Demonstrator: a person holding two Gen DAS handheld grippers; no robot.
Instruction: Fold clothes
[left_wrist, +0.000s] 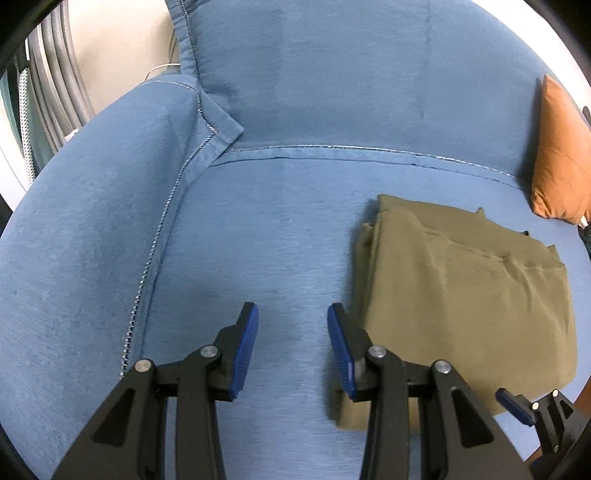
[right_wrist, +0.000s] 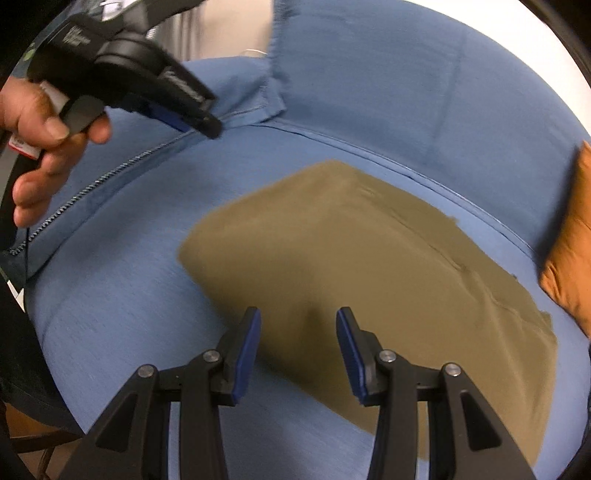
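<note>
Lying folded on sofa (left_wrist: 258, 240), olive garment (right_wrist: 369, 266) (blurred, seemingly untouched); both jaws apart.

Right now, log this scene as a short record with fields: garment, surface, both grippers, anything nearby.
garment: olive cloth, folded into a rough rectangle, lying flat
surface: blue sofa seat
left gripper: open, empty, over bare seat just left of the cloth
right gripper: open, empty, over the cloth's near edge
hand: holds the left gripper's handle
nearby: orange cushion at the seat's right end, apart from the cloth
fold state: appears folded; view blurred
</note>
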